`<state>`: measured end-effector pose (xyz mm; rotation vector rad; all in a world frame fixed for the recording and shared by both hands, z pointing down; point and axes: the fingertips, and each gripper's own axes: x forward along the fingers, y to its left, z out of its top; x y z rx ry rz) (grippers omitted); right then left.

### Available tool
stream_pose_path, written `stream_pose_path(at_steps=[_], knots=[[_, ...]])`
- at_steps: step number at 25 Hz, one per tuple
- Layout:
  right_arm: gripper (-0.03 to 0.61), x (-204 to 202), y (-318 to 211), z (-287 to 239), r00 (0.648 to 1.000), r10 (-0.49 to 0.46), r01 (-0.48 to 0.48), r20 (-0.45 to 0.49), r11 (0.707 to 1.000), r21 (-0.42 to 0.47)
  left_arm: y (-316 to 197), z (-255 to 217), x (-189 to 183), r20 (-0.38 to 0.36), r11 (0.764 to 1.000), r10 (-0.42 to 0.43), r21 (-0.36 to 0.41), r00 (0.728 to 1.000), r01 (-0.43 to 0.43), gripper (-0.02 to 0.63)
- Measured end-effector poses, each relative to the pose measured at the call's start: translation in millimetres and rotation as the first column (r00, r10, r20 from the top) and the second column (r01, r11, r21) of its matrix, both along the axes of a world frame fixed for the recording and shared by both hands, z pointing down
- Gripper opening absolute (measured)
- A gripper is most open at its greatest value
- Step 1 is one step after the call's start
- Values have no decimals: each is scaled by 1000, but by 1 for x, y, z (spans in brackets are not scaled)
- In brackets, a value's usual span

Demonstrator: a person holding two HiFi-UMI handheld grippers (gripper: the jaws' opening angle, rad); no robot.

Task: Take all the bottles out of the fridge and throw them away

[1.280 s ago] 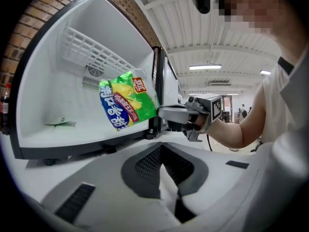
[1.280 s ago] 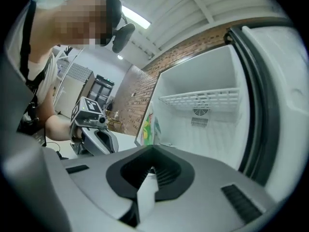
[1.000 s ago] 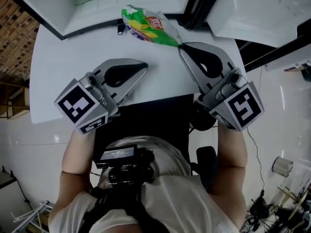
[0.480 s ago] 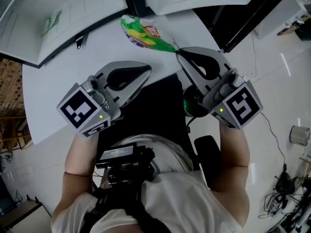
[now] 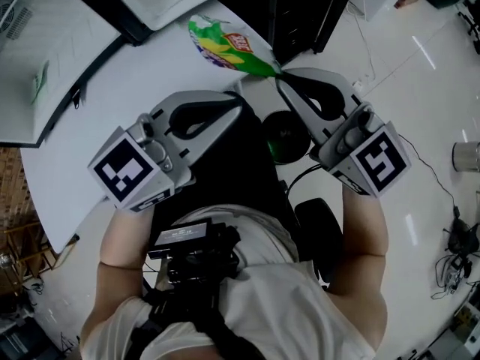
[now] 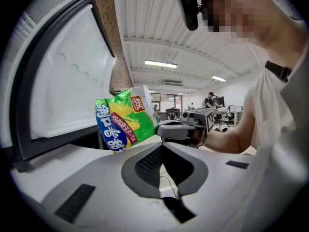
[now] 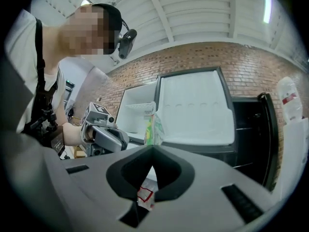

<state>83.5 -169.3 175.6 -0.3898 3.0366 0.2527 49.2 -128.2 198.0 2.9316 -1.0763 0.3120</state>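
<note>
- Right claw [image 5: 279, 73] pinches the green snack bag [image 5: 225, 47] by one end, in mid-air; the bag's long axis points away from the tips, towards the open fridge [image 7: 193, 110].
- Left claw [image 5: 238, 105] is closed, empty.

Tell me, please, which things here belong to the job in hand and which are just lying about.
Job in hand: right gripper, shut on the green snack bag; left gripper, shut and empty; open fridge door.
Lying about: loose cables; pale cylinder.
</note>
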Motion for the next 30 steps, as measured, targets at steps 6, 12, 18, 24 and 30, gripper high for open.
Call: stream_pose_path(at_steps=[6, 12, 18, 24, 30], knots=[[3, 74, -13, 24, 993, 118, -118, -16, 991, -57, -7, 10, 80, 3, 990, 139, -39, 990, -139, 14], [3, 127, -23, 71, 976, 199, -210, -93, 968, -135, -12, 49, 126, -4, 972, 219, -82, 976, -219, 14], [3, 142, -32, 150, 954, 215, -257, -211, 946, -199, -23, 108, 141, 7, 962, 213, -178, 977, -208, 14], [3, 134, -34, 246, 899, 169, -292, -405, 919, -265, -39, 151, 131, 27, 957, 179, -238, 983, -168, 14], [3, 119, -30, 325, 863, 98, -278, -495, 911, -305, -53, 180, 132, 36, 952, 192, -251, 981, -177, 14]])
